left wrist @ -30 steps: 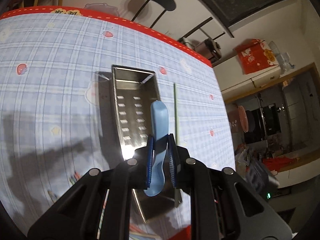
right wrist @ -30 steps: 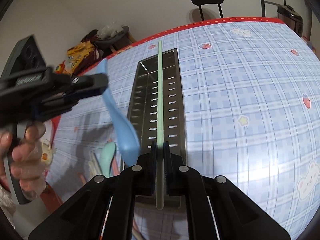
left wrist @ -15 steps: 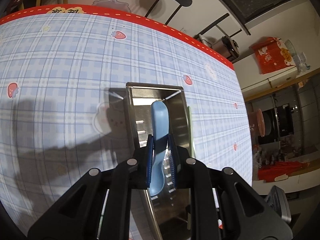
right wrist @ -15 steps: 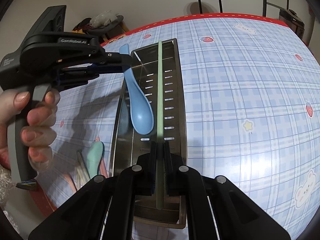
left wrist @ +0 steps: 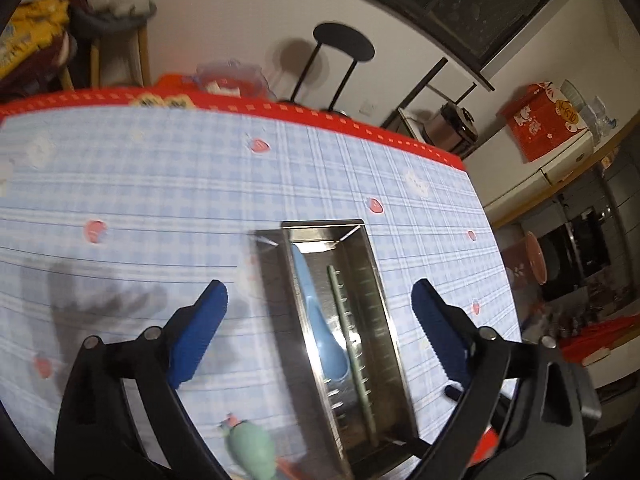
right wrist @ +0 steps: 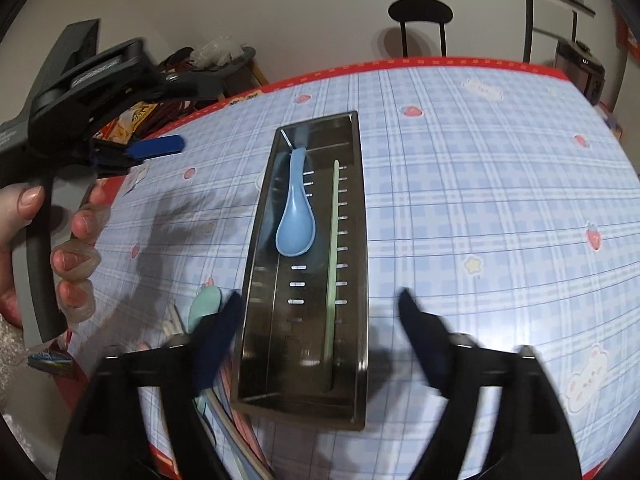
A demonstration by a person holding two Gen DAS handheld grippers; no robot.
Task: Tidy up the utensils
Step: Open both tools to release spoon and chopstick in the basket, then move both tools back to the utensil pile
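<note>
A pale wall [left wrist: 240, 20] is seen behind the table, a black round stool [left wrist: 343, 42] is set against it, and a dark window [left wrist: 500, 4] is mounted above.

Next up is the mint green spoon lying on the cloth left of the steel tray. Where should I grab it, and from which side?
Judging from the right wrist view, take the mint green spoon by its handle rather than its rounded bowl. Come from above with the left gripper, now open and empty, fingers straddling the handle. The spoon lies flat close to the steel tray wall, among other utensils, so a sideways approach looks crowded.
</note>
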